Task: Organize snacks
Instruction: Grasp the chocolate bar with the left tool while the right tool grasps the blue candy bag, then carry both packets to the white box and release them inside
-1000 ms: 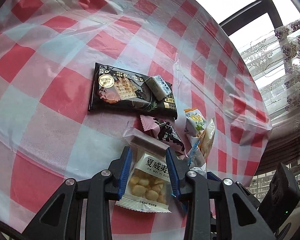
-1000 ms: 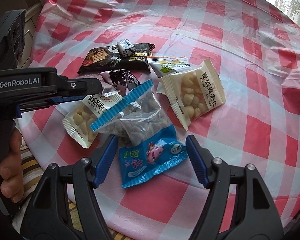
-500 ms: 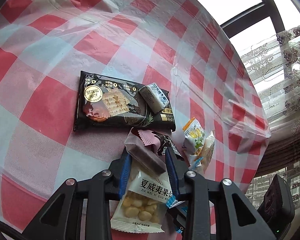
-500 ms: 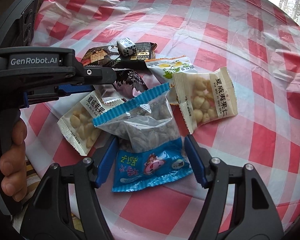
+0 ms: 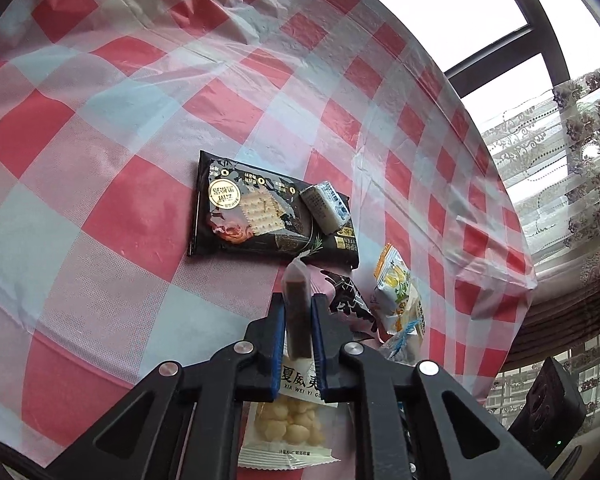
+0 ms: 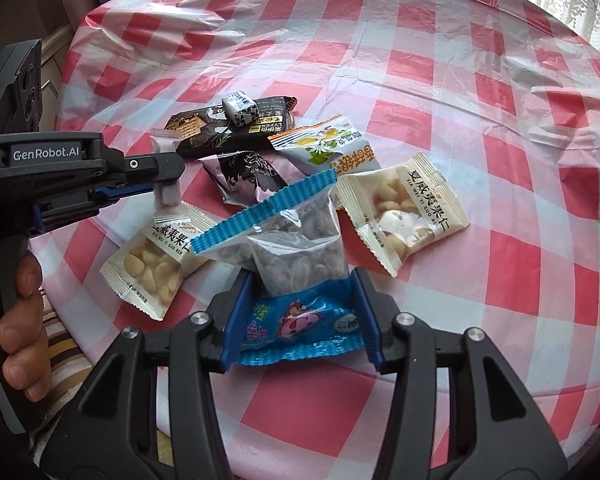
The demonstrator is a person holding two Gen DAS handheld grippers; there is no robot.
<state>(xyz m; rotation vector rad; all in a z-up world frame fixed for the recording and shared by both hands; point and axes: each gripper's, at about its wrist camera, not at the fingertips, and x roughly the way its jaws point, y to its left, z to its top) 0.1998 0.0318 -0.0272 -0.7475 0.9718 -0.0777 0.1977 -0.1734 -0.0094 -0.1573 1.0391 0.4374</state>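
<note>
Left tongs [image 5: 297, 320] clamp one bar [image 5: 298, 312]; two nut packets [image 6: 156, 264] lie nearby.

glossy crinkled plastic tablecloth [image 5: 148, 216], shiny black foil cracker pack [image 5: 260, 212], clear-and-blue plastic seed bag [image 6: 296, 264]

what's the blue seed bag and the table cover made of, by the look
Blue seed bag: thin plastic film, probably; its upper half is clear, showing the seeds, and glossy with creases. Table cover: looks like a thin plastic sheet, shiny and wrinkled, printed in red and white checks.
</note>
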